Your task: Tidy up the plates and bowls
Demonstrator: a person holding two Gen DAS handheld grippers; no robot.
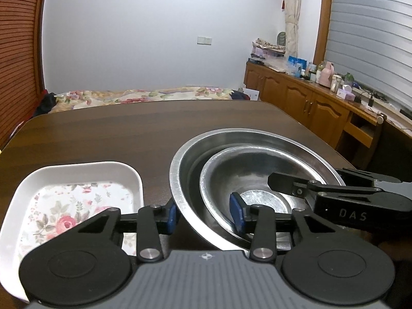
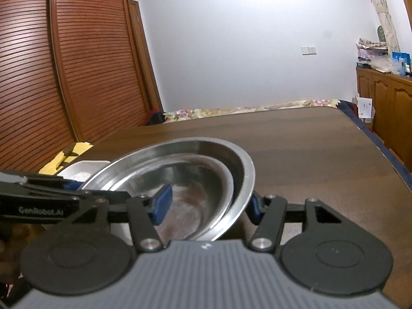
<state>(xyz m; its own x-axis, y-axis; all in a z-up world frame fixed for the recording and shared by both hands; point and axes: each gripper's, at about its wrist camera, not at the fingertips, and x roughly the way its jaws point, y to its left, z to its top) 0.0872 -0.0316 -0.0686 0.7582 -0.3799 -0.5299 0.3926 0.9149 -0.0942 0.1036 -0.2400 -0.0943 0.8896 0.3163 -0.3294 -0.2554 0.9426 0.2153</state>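
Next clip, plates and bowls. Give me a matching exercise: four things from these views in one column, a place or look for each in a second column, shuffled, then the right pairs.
Column one:
1. large steel bowl
2. small steel bowl
3. floral tray
4. table

Column two:
A. white, rectangular, rose pattern inside
B. dark brown wood grain, carries all the dishes
C. nested inside another bowl
D. its wall stands between the pads of both the left tool and the right tool

Pairs: 1-D, 2-C, 3-A, 4-B
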